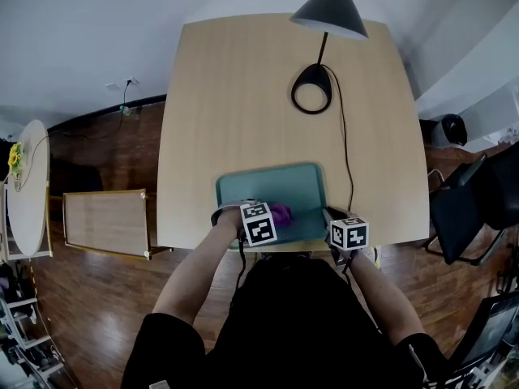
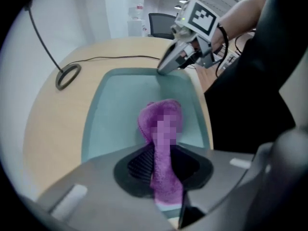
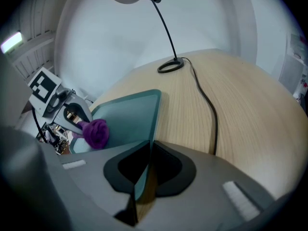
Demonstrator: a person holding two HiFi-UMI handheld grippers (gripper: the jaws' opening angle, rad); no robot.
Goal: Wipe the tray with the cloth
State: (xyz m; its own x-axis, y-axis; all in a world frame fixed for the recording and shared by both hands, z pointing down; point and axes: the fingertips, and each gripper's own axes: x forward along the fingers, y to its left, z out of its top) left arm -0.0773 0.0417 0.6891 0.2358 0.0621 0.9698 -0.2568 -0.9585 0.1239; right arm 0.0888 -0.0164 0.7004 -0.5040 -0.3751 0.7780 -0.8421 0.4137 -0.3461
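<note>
While your left gripper (image 2: 162,174) pinches the purple cloth (image 2: 159,117) over the teal tray (image 2: 120,109), your right gripper (image 3: 144,170) clamped on the tray's right rim, wooden table (image 1: 243,96) underneath.

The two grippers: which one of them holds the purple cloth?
The left gripper: the purple cloth is pinched between its jaws over the tray. The right gripper grips only the tray's edge.

This looks like an office or meeting room: a large pale wooden table (image 1: 243,96) with a black desk lamp (image 1: 328,10), dark swivel chairs (image 1: 466,205) on a wood floor (image 1: 105,298), and, seemingly, a water-cooler bottle (image 2: 137,8) behind.
</note>
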